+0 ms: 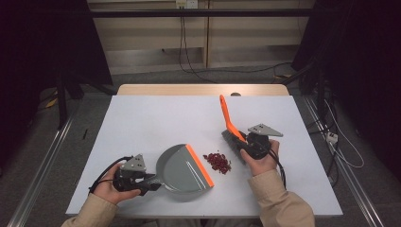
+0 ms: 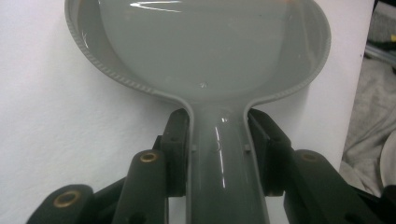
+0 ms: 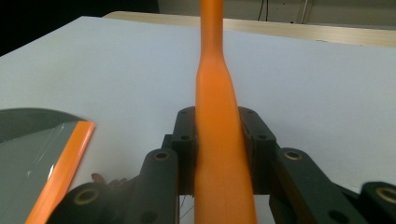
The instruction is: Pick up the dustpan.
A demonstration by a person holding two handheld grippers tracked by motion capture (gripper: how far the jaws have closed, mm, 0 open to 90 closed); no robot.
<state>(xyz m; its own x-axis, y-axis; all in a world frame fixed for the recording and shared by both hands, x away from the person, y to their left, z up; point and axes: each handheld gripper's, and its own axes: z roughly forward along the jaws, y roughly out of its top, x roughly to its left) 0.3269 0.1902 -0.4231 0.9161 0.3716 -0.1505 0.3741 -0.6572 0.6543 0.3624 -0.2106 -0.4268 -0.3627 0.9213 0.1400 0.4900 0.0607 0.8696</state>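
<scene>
High view alone: red crumbs (image 1: pixel 217 162) between dustpan (image 1: pixel 182 169) and brush (image 1: pixel 230 126), both in clenched fingers.

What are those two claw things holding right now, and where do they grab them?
The left gripper clamps the grey dustpan by its handle. The right gripper clamps the brush by its orange handle, near the bristle end.

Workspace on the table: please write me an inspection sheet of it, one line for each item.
Surface: white table, bare at the back.
Job's things: grey dustpan with orange lip; orange-handled brush; red crumbs between them.
Clutter: nothing seen.
Grippers: left gripper shut on the dustpan's handle; right gripper shut on the brush's handle.
Cables: black cable trails from the left gripper; wall cables hang behind.
Surroundings: grey floor, dark sides.
</scene>
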